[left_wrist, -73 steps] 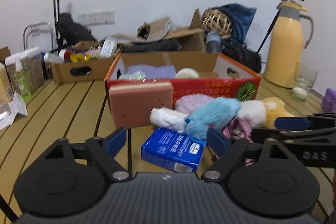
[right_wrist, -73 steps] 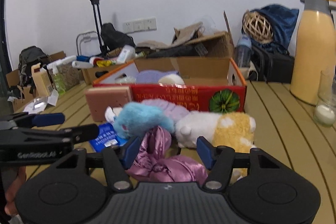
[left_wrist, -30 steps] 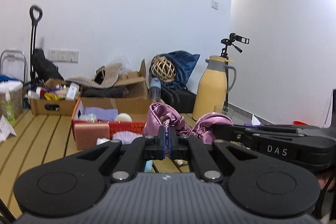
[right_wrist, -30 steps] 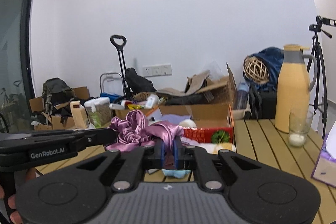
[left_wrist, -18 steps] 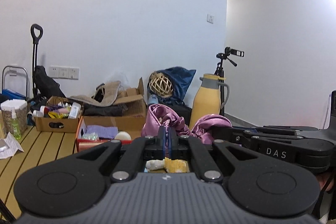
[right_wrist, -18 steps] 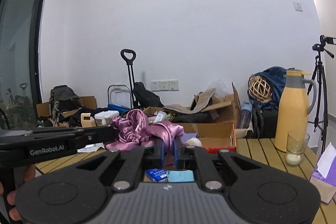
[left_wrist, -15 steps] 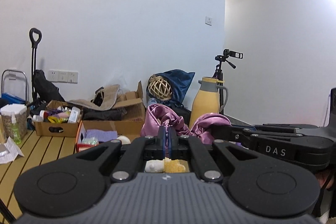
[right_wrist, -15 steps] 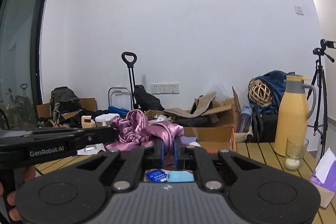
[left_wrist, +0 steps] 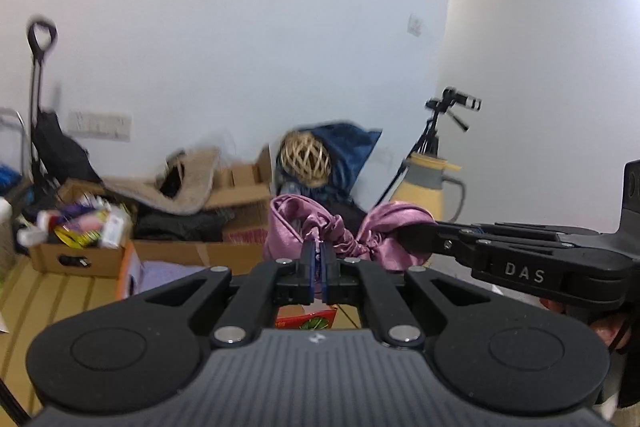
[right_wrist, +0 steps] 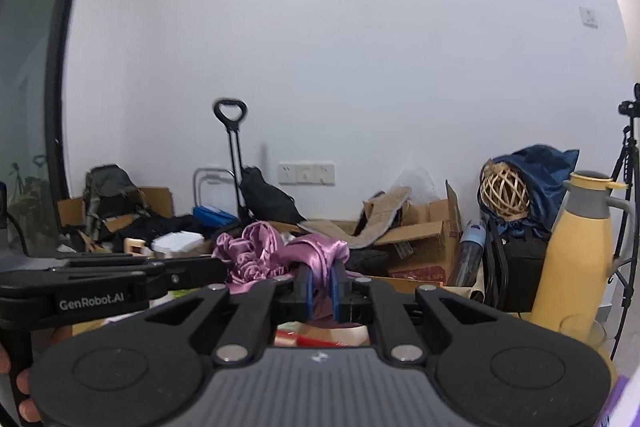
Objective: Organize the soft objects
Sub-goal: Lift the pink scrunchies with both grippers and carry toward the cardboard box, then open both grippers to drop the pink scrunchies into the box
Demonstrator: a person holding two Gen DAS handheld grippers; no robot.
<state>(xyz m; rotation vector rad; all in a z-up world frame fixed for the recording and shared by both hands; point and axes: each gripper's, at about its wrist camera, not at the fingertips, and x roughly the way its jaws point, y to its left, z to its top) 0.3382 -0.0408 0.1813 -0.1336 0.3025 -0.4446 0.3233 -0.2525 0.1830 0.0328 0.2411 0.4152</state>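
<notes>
A pink satin cloth (left_wrist: 288, 223) is held up in the air between both grippers. My left gripper (left_wrist: 319, 254) is shut on one bunched end of it. My right gripper (right_wrist: 320, 281) is shut on the other end of the pink satin cloth (right_wrist: 256, 251). The right gripper also shows in the left wrist view (left_wrist: 412, 233), and the left gripper in the right wrist view (right_wrist: 218, 269). The red cardboard box (left_wrist: 306, 319) with a purple towel (left_wrist: 164, 273) lies below, mostly hidden by the gripper bodies.
A yellow thermos jug (right_wrist: 576, 251) and a glass (right_wrist: 580, 331) stand at the right. Cardboard boxes (right_wrist: 416, 239), a wicker ball (right_wrist: 504, 193), a tripod (left_wrist: 432, 143) and a box of bottles (left_wrist: 76, 239) line the back wall.
Both grippers have risen further with the pink cloth between them. The table and soft toys have dropped out of sight below the gripper bodies.
</notes>
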